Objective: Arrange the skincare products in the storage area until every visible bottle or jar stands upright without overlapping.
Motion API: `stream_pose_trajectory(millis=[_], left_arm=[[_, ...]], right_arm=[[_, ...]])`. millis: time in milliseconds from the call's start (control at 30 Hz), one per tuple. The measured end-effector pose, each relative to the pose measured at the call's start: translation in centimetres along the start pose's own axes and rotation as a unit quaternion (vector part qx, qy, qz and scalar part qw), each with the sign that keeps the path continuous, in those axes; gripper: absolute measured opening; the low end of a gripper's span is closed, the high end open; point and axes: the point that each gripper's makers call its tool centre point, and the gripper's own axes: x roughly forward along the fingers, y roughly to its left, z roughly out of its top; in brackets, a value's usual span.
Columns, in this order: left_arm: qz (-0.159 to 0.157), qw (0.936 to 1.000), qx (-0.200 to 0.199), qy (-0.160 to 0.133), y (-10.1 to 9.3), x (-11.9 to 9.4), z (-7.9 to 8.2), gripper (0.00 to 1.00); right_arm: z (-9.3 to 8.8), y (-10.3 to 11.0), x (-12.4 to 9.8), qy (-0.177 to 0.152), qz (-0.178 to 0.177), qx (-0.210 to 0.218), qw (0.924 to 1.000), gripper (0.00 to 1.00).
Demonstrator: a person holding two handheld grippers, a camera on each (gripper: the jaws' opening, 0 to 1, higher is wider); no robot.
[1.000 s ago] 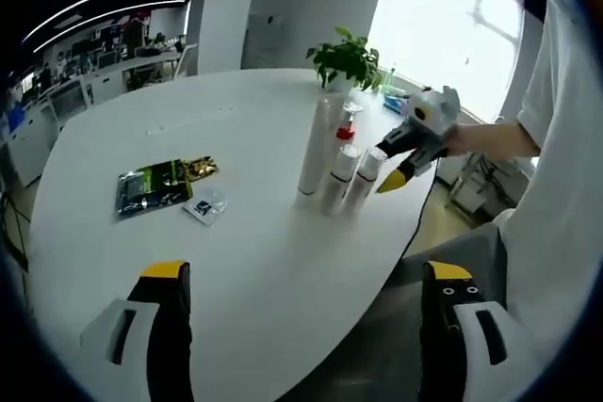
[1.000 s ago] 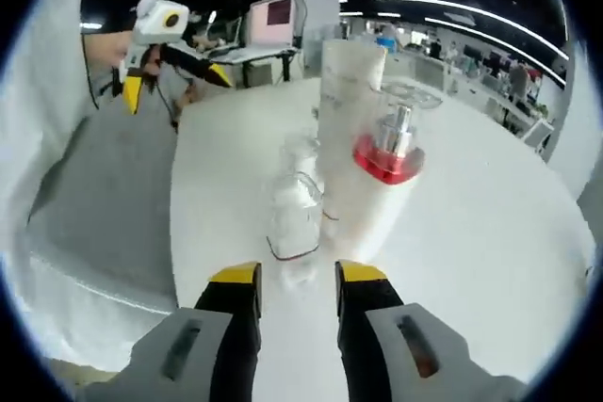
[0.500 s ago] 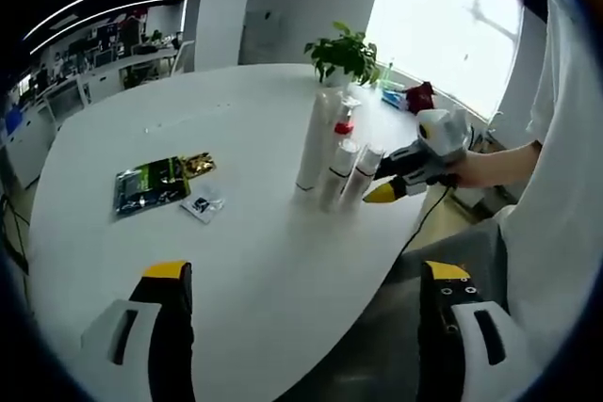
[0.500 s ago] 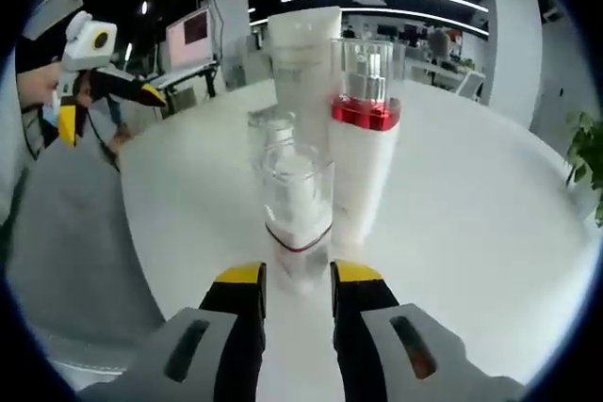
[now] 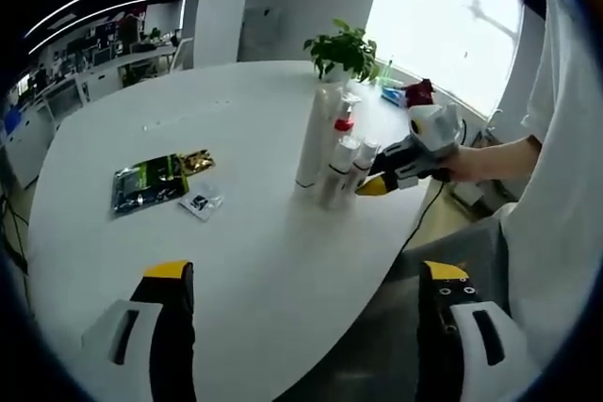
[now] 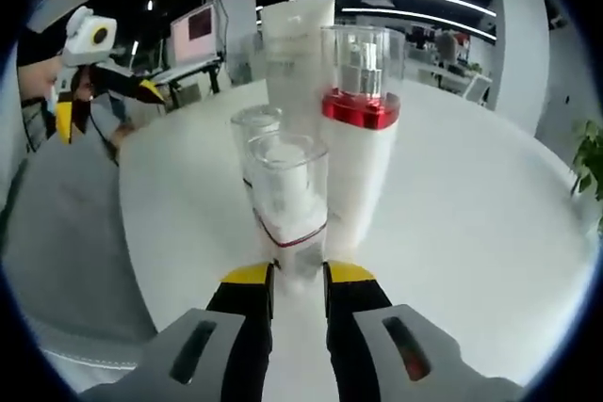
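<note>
The right tongs (image 6: 298,278) sit low at the foot of the nearest clear-capped bottle (image 6: 288,204), their yellow-tipped jaws drawn in close on either side of its base; whether they actually pinch it or merely flank it I cannot tell, since the bottle's bottom hides the contact. That bottle stands straight ahead of those jaws, its long axis upright, so any move here looks like a short nudge or lift, not a reach. Just behind it stands a second clear-capped bottle (image 6: 254,134), beside them a white pump bottle with a red collar (image 6: 363,152), and behind all three a tall white tube (image 6: 297,49). The four make a tight cluster (touching or only nearly so, I cannot say) near the tabletop's (image 5: 254,233) edge on the person's side, all upright.

The left tongs (image 5: 301,327) hang wide open and well apart from the cluster, holding nothing, over the near part of the tabletop. The right gripper is plainly the nearer one. Farther along the tabletop lie a green-and-gold sachet (image 5: 155,183) and a small clear packet (image 5: 203,204), with a potted plant (image 5: 344,49) at the far edge.
</note>
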Motion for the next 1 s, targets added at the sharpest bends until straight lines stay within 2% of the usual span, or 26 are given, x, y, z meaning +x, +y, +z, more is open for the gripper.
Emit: stream_pose_trajectory(millis=[500, 733, 867, 1000], left_arm=[[0.006, 1.0000, -0.007, 0.002, 0.2, 0.0, -0.3, 0.93], [0.004, 1.0000, -0.008, 0.005, 0.2, 0.0, -0.4, 0.93], [0.010, 0.9998, -0.014, -0.003, 0.4, -0.5, 0.1, 0.92], [0.018, 0.9996, -0.018, -0.009, 0.6, -0.7, 0.3, 0.92]], right_arm=[[0.7, -0.8, 0.7, 0.004, 0.027, -0.038, 0.9989, 0.20], [0.7, -0.7, 0.5, 0.002, 0.028, -0.022, 0.9994, 0.24], [0.6, -0.5, 0.0, 0.003, 0.024, -0.015, 0.9996, 0.25], [0.8, 0.0, -0.5, 0.001, 0.029, -0.007, 0.9995, 0.31]])
